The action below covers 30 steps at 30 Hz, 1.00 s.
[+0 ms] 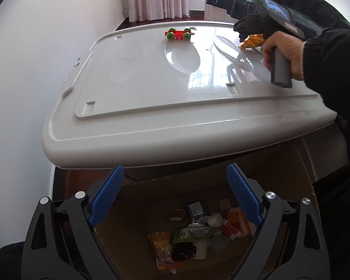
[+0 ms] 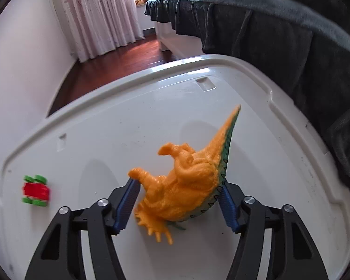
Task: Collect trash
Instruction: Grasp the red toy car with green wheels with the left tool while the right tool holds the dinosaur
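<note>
An orange and green toy dinosaur (image 2: 186, 186) lies on its side on the white plastic lid (image 2: 128, 128). My right gripper (image 2: 178, 191) has its blue pads on both sides of the dinosaur's body and is closed on it. In the left wrist view only a bit of the dinosaur (image 1: 252, 42) shows by the right gripper's black body. My left gripper (image 1: 175, 179) is open and empty, above a cardboard box (image 1: 140, 200) that holds several wrappers and crumpled trash (image 1: 198, 231).
A red toy car with green wheels (image 2: 36, 190) sits on the lid's left side, also at the far edge in the left wrist view (image 1: 178, 33). A bed with a dark cover (image 2: 268, 30) borders the lid on the right. Curtains (image 2: 98, 16) hang behind.
</note>
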Tool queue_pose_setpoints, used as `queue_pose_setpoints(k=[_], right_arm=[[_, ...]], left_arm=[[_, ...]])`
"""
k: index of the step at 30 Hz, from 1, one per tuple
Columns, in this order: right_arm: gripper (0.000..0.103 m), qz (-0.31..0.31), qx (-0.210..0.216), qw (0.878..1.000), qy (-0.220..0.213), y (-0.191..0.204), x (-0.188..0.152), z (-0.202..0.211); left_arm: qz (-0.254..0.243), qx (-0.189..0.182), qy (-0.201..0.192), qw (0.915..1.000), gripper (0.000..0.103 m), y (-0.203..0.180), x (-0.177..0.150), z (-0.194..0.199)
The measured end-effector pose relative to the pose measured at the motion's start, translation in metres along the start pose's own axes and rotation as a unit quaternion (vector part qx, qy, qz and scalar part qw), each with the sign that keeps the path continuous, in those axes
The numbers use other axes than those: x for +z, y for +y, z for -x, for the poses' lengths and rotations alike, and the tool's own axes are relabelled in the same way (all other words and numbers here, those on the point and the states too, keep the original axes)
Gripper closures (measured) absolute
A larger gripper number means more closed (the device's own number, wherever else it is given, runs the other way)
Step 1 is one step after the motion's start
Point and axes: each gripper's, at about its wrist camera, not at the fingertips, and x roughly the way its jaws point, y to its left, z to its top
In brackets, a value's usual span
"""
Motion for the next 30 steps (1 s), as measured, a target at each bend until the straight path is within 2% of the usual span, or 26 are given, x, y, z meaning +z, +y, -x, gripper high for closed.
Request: queue_pose_setpoints(k=[6, 9, 13, 18, 23, 26, 28, 30], right_arm=[[0.044, 0.041, 0.043, 0.998, 0.011, -0.019, -0.026, 0.033], [0.044, 0.064, 0.077, 0.995, 0.014, -0.024, -0.041, 0.068], [0.043, 0.051, 0.145, 0.988, 0.013, -0.041, -0.073, 0.129], [0.043, 0.031, 0.166, 0.986, -0.012, -0.056, -0.078, 0.144], [0.043, 0.002, 0.195, 0.981, -0.017, -0.062, -0.072, 0.152], [0.043, 0.015, 0.199, 0.98, -0.027, -0.061, -0.072, 0.159], [0.043, 0.019, 0.201, 0.979, -0.032, -0.063, -0.073, 0.164], [0.043, 0.017, 0.211, 0.977, -0.034, -0.064, -0.072, 0.167]], left_arm=[[-0.016, 0.009, 0.007, 0.9998, 0.016, -0.008, -0.003, -0.008], [-0.012, 0.005, 0.007, 0.9999, 0.016, -0.005, -0.004, -0.007], [0.003, -0.001, -0.009, 1.0, 0.016, 0.004, 0.014, 0.001], [0.004, -0.009, -0.014, 0.9999, 0.016, 0.001, 0.077, -0.017], [0.013, 0.0, -0.025, 0.9996, 0.016, -0.01, 0.169, -0.07], [0.022, -0.032, -0.027, 0.9989, 0.016, -0.011, 0.21, -0.101], [0.006, -0.043, -0.029, 0.9986, 0.016, -0.012, 0.235, -0.123], [-0.015, -0.028, -0.034, 0.9989, 0.016, -0.012, 0.246, -0.138]])
